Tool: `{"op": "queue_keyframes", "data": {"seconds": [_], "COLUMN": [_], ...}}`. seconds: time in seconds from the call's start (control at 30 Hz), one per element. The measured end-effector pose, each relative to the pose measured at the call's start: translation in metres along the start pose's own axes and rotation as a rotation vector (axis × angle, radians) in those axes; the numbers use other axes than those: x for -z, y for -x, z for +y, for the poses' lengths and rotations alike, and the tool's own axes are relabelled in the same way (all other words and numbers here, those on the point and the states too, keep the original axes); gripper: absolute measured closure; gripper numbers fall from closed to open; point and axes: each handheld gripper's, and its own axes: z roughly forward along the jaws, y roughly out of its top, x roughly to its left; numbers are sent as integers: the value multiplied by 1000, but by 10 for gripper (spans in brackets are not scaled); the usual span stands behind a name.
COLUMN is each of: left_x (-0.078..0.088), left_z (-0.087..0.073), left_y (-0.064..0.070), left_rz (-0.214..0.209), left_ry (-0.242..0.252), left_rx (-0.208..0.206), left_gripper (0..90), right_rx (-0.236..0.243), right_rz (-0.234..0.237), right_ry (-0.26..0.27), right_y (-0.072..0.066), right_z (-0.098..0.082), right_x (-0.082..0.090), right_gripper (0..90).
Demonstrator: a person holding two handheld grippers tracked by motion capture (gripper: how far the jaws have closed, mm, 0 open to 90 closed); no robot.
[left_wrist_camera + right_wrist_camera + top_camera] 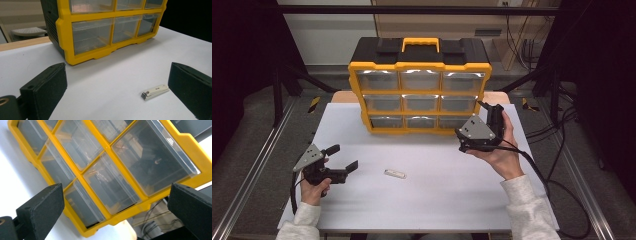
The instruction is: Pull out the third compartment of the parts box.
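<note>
A yellow and black drawer cabinet [419, 90] with clear drawers, all pushed in, stands at the back of the white table [437, 200]. A small flat white oblong piece [394, 173] with a ridged end lies on the table in front of it. My left gripper [343, 157] is open and hovers left of that piece, pointing towards it. In the left gripper view the piece [155, 92] lies close to the right jaw, and the cabinet [65, 37] stands beyond. My right gripper [468, 122] is open, tilted, and close to the cabinet's lower right drawers [110, 182].
The table's front half is bare white surface around the small piece. Metal rails run along both sides of the table, and cables [557, 150] trail off at the right. A wooden edge [22, 43] shows behind the white top.
</note>
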Motion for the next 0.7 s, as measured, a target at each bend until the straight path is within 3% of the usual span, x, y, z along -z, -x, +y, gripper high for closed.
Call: {"op": "queue_keyframes", "data": {"seconds": [0.23, 0.7], "left_x": [0, -1], "left_z": [0, 0], "left_y": [0, 0], "left_rz": [0, 1], "left_ry": [-3, -4], "left_rx": [-2, -4], "left_gripper": [16, 16], "right_rx": [94, 235], "right_rz": [-20, -64], "right_ry": [-3, -5], "right_y": [2, 11], "right_z": [8, 18], "right_x": [-3, -12], "right_gripper": [11, 9]}}
